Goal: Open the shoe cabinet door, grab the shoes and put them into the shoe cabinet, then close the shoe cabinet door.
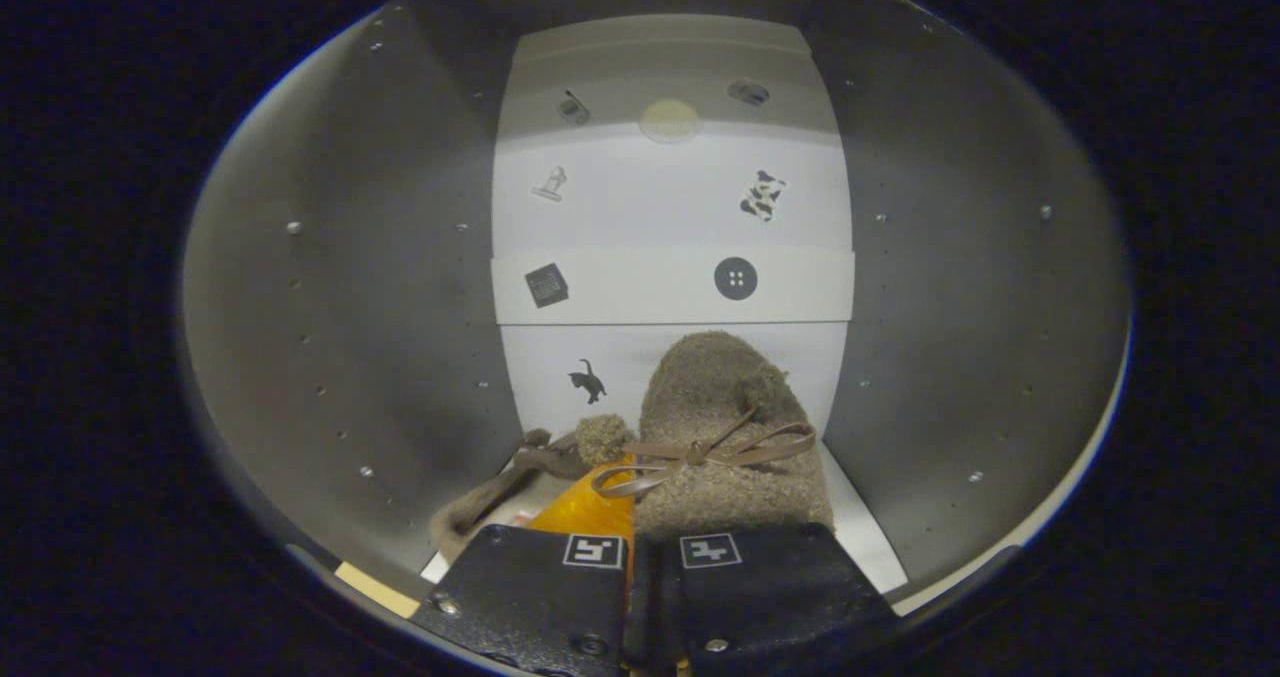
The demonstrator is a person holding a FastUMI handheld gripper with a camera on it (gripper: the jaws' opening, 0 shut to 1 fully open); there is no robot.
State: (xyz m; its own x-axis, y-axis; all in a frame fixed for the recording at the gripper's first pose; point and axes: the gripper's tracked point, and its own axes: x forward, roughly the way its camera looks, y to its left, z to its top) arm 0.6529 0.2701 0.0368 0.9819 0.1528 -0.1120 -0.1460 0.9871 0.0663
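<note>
Deep inside the shoe cabinet [350, 307], the gripper [655, 557], jaws pinching the shoes [725, 427], is placing them; release comes next.

Grey side walls [380, 287] dotted with small peg holes close in on both sides; a white back panel [670, 217] carries small stickers, among them a cat sticker [589, 381] and a button sticker [736, 278]; light falls brightest there.
</note>
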